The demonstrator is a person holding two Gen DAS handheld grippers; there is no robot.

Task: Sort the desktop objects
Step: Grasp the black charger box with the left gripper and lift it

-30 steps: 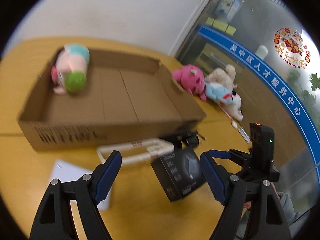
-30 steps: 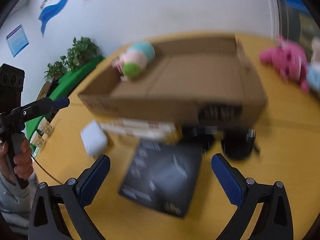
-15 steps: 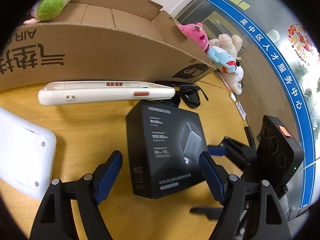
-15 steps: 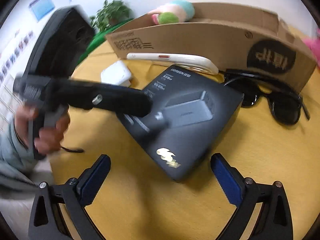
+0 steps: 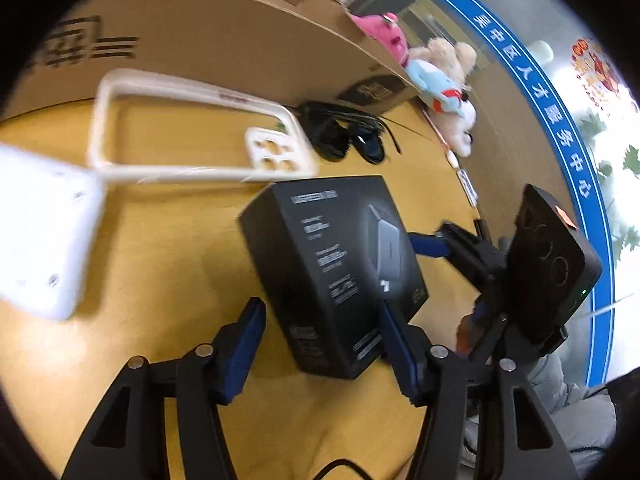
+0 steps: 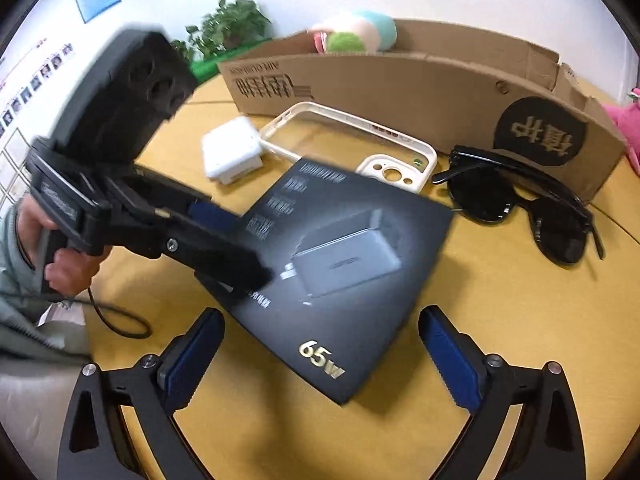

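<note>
A black charger box (image 5: 332,268) (image 6: 340,264) lies on the yellow table in front of a long cardboard box (image 5: 224,40) (image 6: 420,92). My left gripper (image 5: 320,344) is open with its fingers on either side of the box's near end, one finger over the box top. It also shows in the right wrist view (image 6: 224,248), reaching onto the box from the left. My right gripper (image 6: 320,356) is open and empty, just short of the box corner. A white phone case (image 5: 192,136) (image 6: 352,148), black sunglasses (image 5: 348,136) (image 6: 520,208) and a white adapter (image 5: 40,228) (image 6: 232,152) lie by the cardboard box.
Plush toys, pink (image 5: 384,32) and blue-white (image 5: 444,92), lie right of the cardboard box. A pastel plush (image 6: 356,36) sits inside it. A glass wall with a blue band (image 5: 560,128) runs on the right. A potted plant (image 6: 232,28) stands behind.
Both grippers dropped from above the table to close over the charger box. The left gripper has moved forward so its fingers straddle the box; the right gripper has stayed open near the box corner.
</note>
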